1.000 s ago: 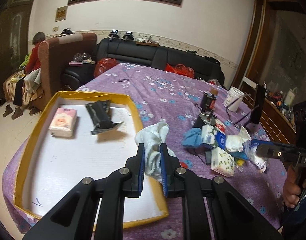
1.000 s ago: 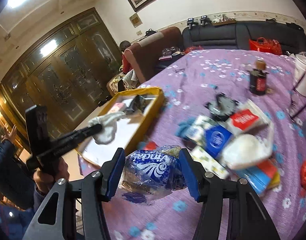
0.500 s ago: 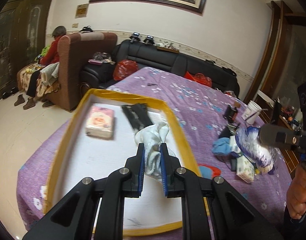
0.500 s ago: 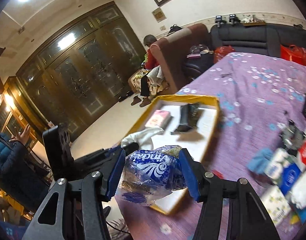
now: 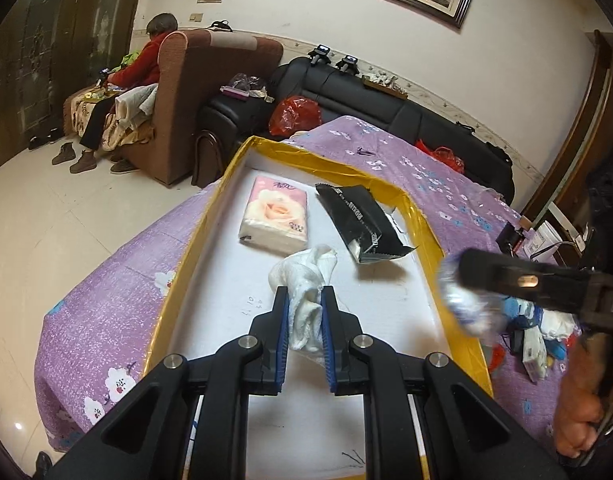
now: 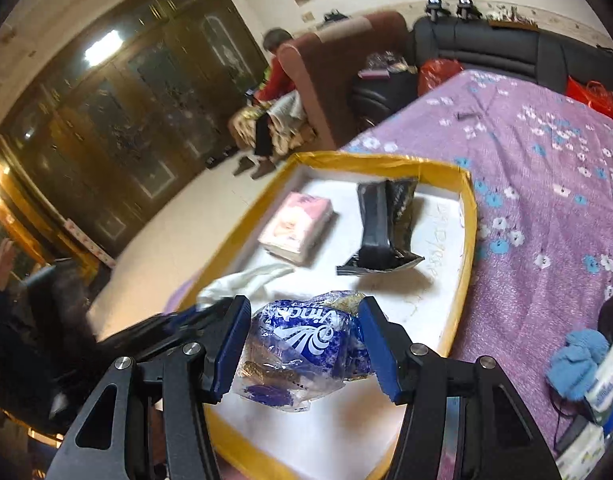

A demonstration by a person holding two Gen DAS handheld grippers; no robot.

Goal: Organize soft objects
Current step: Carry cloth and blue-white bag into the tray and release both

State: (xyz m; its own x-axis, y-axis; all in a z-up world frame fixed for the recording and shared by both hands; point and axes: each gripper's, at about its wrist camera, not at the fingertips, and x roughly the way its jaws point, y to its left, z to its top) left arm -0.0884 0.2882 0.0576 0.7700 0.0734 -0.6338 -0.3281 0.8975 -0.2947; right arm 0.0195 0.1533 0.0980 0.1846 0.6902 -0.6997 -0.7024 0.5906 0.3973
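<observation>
The jaws of the left gripper (image 5: 304, 304) are pressed on a white cloth (image 5: 306, 280); its blue pads (image 5: 281, 332) squeeze the lower part of the cloth, and the upper part bunches up free above the fingertips. The jaws of the right gripper (image 6: 304, 336) stand wider and pinch a blue plastic tissue pack (image 6: 306, 356) from both sides; the pack is crumpled and its white printed letters appear upside down in the right wrist view.

Both grippers are above the tray (image 5: 426, 224), a shallow box with a yellow rim and a white floor. The cloth hangs over the middle of the white floor. The blue pack is over the near part of the tray; in the left wrist view it is blurred at the right rim (image 5: 462, 308).

Two things lie on the tray floor beyond the grippers. A pink tissue pack (image 5: 276, 216) with a rose picture lies flat on the left, and a black pouch (image 5: 362, 224) with a torn open end lies just beside it on the right, not touching it.

The tray rests on a purple flowered cloth (image 5: 118, 280) that covers the table. To the right of the tray, on this cloth, is a pile of small packs (image 6: 602, 392) and a light blue fabric item (image 6: 578, 356).
</observation>
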